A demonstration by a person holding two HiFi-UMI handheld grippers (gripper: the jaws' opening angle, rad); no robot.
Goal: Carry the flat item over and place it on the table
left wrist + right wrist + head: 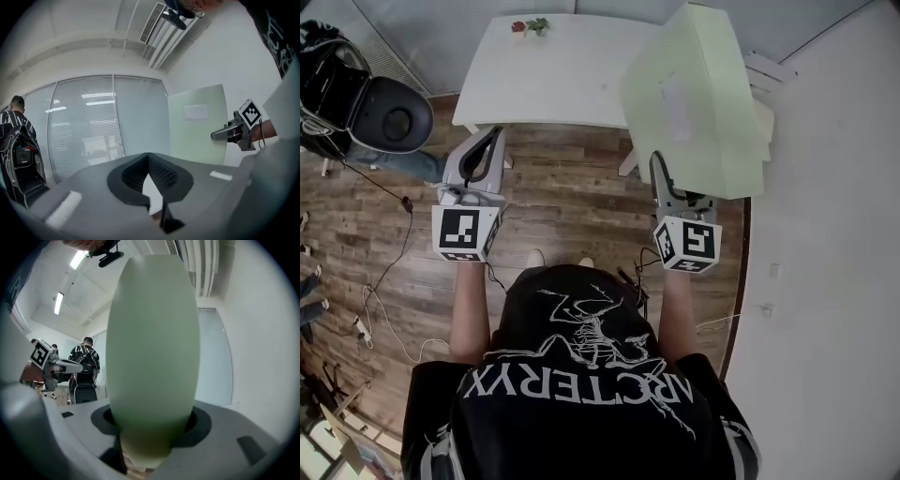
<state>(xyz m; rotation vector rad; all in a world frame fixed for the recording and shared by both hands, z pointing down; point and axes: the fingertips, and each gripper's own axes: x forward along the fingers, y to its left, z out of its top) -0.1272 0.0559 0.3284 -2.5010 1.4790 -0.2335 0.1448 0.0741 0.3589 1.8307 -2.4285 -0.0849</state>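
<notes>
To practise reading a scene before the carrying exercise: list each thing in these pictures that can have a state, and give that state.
Left gripper: shut, nothing in it.
Right gripper: shut on the board.
Board: held upright in the air, not yet set down.
Table: stands ahead, bearing only a flower.
Flower: lying at the table's far edge.

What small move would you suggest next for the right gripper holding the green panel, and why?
Probably carry the pale green panel a little further forward toward the white table. The right gripper is clamped on its edge, holding it upright, and sits over wooden floor short of the tabletop, so the panel cannot yet be laid flat.
</notes>
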